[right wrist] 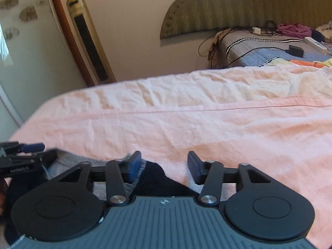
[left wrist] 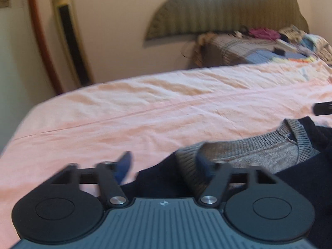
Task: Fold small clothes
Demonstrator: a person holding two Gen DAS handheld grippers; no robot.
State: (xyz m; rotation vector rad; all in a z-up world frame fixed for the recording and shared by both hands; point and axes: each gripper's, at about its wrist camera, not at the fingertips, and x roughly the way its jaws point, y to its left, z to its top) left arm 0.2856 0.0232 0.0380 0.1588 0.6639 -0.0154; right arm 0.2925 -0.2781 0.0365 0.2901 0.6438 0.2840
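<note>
Both grippers, left (left wrist: 164,167) and right (right wrist: 164,167), jaws apart over near sweater (left wrist: 259,151), poised for gripping.

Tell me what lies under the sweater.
The sweater lies on a pink sheet that covers the bed. The sheet shows all around it; what is directly beneath the sweater, and under the sheet, is covered.

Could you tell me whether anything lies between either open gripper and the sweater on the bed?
Nothing visible does. The left gripper is open right over the grey and navy sweater, and the right gripper is open over its navy edge. Only bare pink sheet lies beyond.
</note>
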